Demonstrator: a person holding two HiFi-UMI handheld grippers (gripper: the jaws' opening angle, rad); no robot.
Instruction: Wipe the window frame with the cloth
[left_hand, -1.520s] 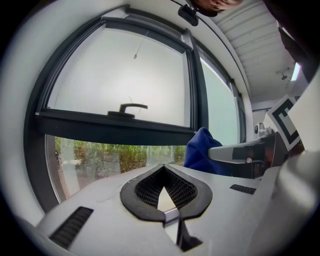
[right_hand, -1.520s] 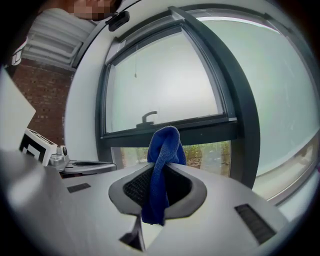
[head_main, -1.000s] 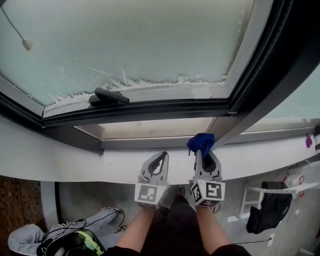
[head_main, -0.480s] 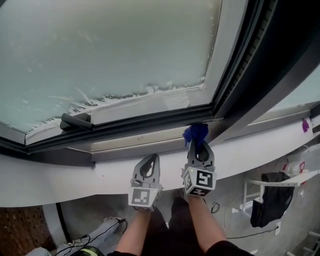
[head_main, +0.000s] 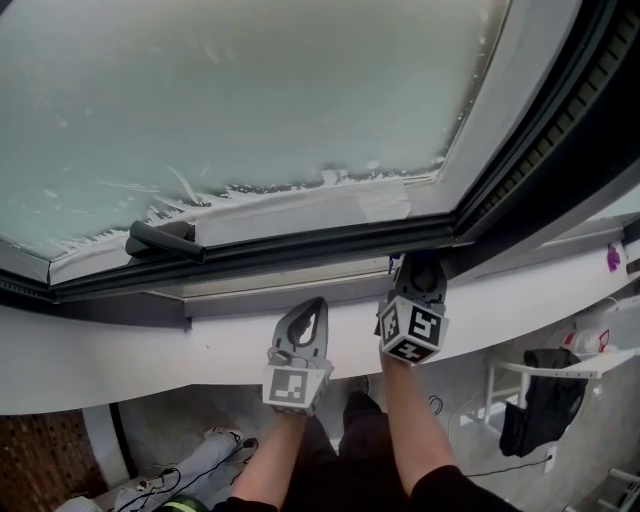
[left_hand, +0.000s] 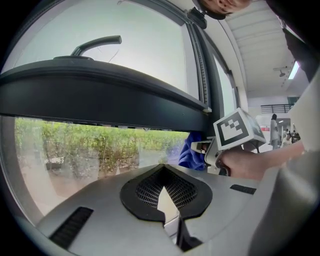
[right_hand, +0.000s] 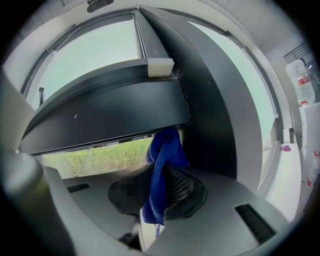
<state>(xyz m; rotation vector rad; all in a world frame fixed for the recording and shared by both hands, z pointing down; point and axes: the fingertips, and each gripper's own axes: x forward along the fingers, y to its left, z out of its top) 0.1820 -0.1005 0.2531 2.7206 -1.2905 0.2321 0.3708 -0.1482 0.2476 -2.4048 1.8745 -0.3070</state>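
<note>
Right hand-held gripper (head_main: 417, 264) I see clamped on the crumpled blue cloth (right_hand: 162, 170), cloth touching the dark metal window frame (head_main: 300, 247) at its twelve o'clock, left hand-held gripper (head_main: 312, 308) closed, empty, at eight o'clock.

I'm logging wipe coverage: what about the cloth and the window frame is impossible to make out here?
- Right gripper view: the cloth ends at the dark sash; whether it presses there is unclear.
- Head view: the right gripper covers almost all the cloth.
- Left gripper view: the right gripper hides part of the cloth.
</note>
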